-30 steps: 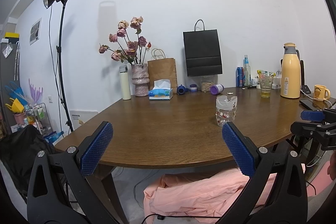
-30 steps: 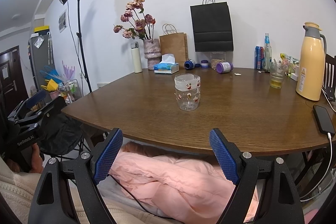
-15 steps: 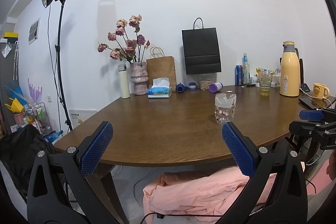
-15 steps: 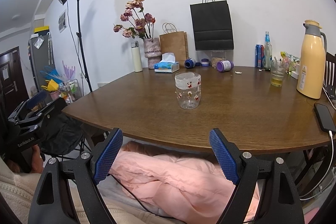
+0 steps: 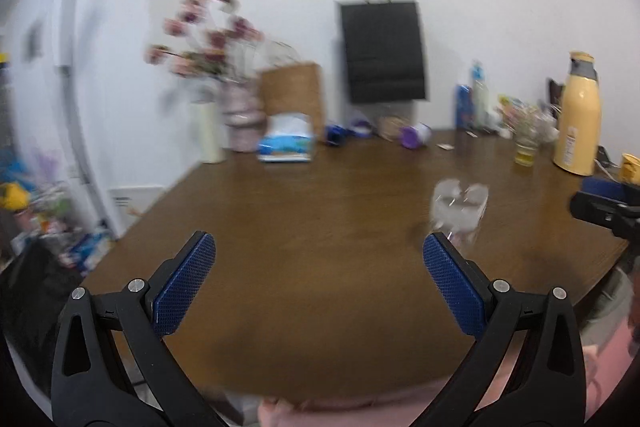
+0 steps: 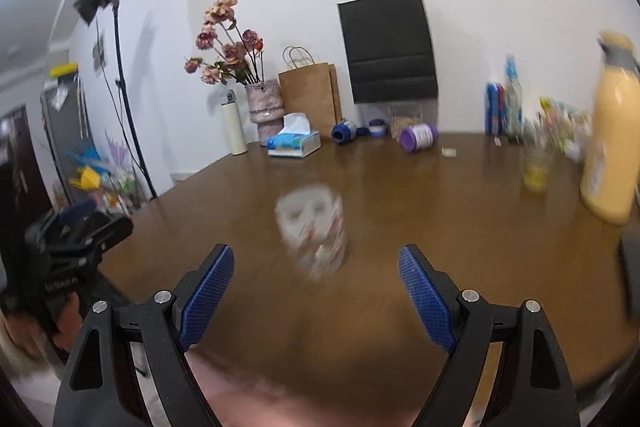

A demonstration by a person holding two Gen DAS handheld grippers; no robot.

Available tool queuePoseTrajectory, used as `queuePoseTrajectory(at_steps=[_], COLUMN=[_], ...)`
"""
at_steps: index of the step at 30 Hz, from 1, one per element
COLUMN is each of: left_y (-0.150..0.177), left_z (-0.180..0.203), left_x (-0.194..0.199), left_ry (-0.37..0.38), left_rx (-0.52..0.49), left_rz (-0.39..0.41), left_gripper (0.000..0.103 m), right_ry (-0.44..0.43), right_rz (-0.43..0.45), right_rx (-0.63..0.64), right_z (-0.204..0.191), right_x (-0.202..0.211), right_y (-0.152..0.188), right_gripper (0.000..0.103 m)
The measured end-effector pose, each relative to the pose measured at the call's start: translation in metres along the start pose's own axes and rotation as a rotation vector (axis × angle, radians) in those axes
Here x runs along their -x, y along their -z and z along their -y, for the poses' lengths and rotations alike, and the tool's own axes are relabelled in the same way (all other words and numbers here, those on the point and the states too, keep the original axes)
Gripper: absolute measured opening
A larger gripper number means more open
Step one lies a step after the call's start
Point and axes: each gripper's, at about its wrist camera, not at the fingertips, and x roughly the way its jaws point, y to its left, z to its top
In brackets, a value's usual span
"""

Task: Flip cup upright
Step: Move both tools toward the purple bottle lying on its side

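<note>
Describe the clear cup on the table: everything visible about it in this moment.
The cup is clear, glass or plastic, with small red-and-white printed figures round its wall and a whitish band at the top. It stands alone on the brown table, touched by nothing. Motion blur hides which end is up. The right gripper is open just short of it; the left gripper is open, the cup beyond its right finger.

My dark brown wooden bench (image 6: 400, 211) carries a blurred clear glass cup with red prints (image 6: 314, 231) near its front edge. Along the far edge stand a cream flask (image 6: 235, 127), a pink vase of dried roses (image 6: 266, 109), a blue tissue box (image 6: 295, 143), two paper bags and a purple-lidded jar (image 6: 418, 137) on its side. At the right edge stands a yellow thermos jug (image 5: 578, 125).
</note>
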Motion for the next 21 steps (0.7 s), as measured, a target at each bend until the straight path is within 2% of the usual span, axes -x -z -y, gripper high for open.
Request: queuePoseTrajectory(at_steps=[5,8,12,14,17,21], left_y=[-0.073,-0.107,-0.148,-0.166,-0.185,-0.191], left_z=[0.032,0.054,0.089,0.107,0.145,0.178], left_x=[-0.098,-0.150,-0.230,-0.273,-0.354,-0.433], left_ry=[0.156,0.286,0.355,0.362,0.282,0.322], left_rx=[-0.159,-0.194,-0.251,-0.288,-0.382,-0.454], left_rz=[-0.246,-0.326,-0.369,-0.369,-0.373,-0.447], left_gripper=[0.103,0.103,0.103,0.103,0.103,0.103], right_ry=[0.023,0.032,0.004,0.028,0.090,0.124], right_rz=[-0.043,-0.102,-0.197,-0.247,-0.351,-0.461], right_rx=[0.096,0.141,0.068,0.018,-0.037,-0.136], right_z=[0.034,0.065,0.120,0.150,0.196,0.253], right_x=[-0.055,-0.103,-0.177,-0.217,-0.286,-0.361], right_y=[-0.067,-0.100,-0.140,-0.155,-0.170,-0.176], right_gripper=[0.089,0.089,0.089,0.089,0.089,0.089])
